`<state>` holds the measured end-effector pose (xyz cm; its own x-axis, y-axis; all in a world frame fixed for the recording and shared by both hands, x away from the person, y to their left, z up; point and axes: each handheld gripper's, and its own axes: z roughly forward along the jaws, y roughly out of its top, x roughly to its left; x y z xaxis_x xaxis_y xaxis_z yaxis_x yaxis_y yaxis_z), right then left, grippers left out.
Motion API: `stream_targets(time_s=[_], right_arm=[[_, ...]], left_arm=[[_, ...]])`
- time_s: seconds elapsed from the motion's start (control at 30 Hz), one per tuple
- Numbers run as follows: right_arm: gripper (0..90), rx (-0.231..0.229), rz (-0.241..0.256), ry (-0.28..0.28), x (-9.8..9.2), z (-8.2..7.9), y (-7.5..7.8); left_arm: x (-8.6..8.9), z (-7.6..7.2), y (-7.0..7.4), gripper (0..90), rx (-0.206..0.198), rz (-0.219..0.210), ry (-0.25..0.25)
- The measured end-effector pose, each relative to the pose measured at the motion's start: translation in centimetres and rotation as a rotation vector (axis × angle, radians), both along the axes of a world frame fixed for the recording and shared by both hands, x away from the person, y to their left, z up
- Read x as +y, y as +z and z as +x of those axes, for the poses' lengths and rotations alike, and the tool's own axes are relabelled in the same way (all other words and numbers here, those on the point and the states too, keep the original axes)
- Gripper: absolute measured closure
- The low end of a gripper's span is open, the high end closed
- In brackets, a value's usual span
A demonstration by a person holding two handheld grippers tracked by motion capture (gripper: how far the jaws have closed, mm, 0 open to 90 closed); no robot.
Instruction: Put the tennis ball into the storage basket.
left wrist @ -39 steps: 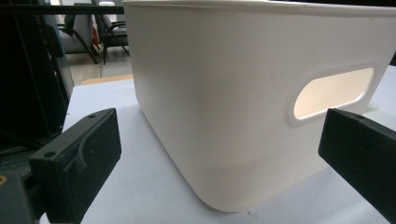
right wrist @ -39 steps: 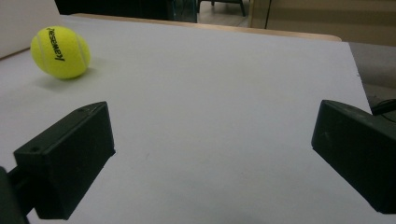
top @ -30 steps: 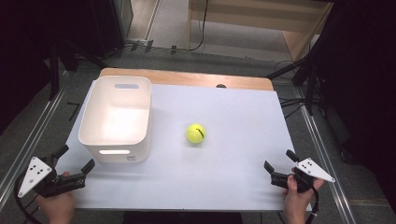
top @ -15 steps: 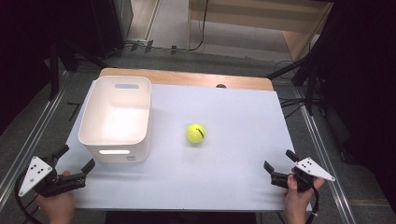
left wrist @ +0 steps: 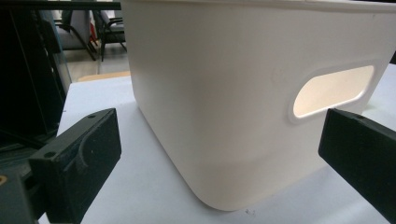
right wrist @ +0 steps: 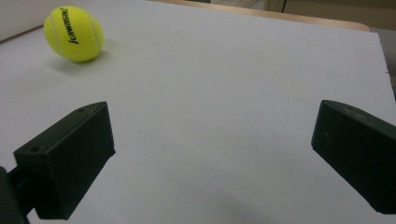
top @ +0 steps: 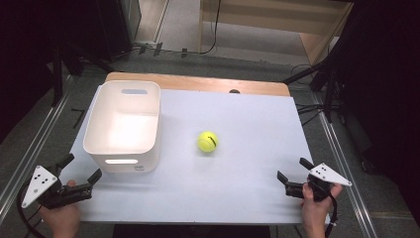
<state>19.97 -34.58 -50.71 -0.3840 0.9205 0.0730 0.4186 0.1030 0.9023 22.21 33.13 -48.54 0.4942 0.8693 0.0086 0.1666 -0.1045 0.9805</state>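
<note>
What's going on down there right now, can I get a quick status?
Left gripper and right gripper open, holding nothing, at the near table edge. Tennis ball loose mid-table, beside the white bin. Nothing between right gripper and ball.

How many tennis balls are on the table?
1. The tennis ball lies near the middle of the white table, just right of the white bin. The bin's visible inside holds none.

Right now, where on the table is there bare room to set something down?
Bare: the table from the tennis ball to its right edge, and the near strip between the left tool and right tool. Crowded: the left side, taken by the white bin.
</note>
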Motion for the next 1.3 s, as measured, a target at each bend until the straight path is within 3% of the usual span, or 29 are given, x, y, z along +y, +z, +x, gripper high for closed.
stream_targets(time_s=[0.4, 0.83, 0.97, 1.3], right_arm=[[0.0, 0.044, -0.024, 0.06, 1.2, 1.4, 1.3], [0.0, 0.063, -0.061, 0.12, 2.9, 3.3, 2.3], [0.0, 0.067, -0.066, 0.138, 3.3, 3.8, 2.6], [0.0, 0.093, -0.087, 0.184, 4.8, 5.4, 3.1]], left_arm=[[0.0, 0.0, 0.0, 0.0, 0.001, 0.005, 0.003], [0.0, 0.1, 0.0, 0.0, 0.009, 0.001, 0.024], [-0.2, 0.0, 0.0, 0.0, -0.002, 0.026, 0.0], [-0.1, -0.1, 0.0, 0.0, -0.002, 0.009, -0.002]])
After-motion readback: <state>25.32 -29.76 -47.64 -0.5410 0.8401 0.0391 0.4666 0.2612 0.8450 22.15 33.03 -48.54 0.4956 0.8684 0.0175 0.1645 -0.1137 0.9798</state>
